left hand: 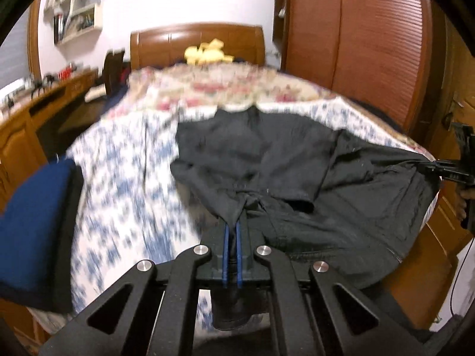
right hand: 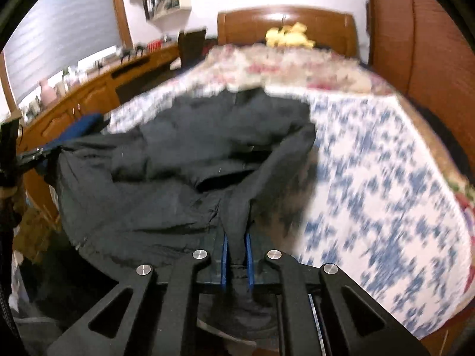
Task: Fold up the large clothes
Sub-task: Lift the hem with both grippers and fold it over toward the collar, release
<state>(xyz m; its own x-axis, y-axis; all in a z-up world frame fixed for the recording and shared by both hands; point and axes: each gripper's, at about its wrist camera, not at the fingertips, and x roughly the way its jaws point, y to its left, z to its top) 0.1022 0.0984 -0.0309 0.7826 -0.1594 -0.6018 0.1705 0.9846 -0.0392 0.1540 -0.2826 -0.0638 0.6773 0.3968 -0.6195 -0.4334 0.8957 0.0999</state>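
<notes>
A large black garment [left hand: 267, 154] lies spread over the foot of a bed, its near part lifted; it also shows in the right wrist view [right hand: 184, 142]. My left gripper [left hand: 233, 222] is shut on a bunched corner of its near edge. My right gripper [right hand: 236, 237] is shut on the other near corner. In the left wrist view the right gripper [left hand: 445, 167] shows at the far right, pulling the cloth taut. In the right wrist view the left gripper [right hand: 32, 154] shows at the far left, also holding cloth.
The bed has a blue-and-white sheet [left hand: 127, 184], a floral quilt [left hand: 213, 86], a yellow plush toy [left hand: 204, 53] and a wooden headboard [left hand: 196, 41]. A wooden desk [right hand: 89, 89] runs along the left; a wardrobe [left hand: 371, 44] stands on the right. A blue cushion [left hand: 32, 222] lies near left.
</notes>
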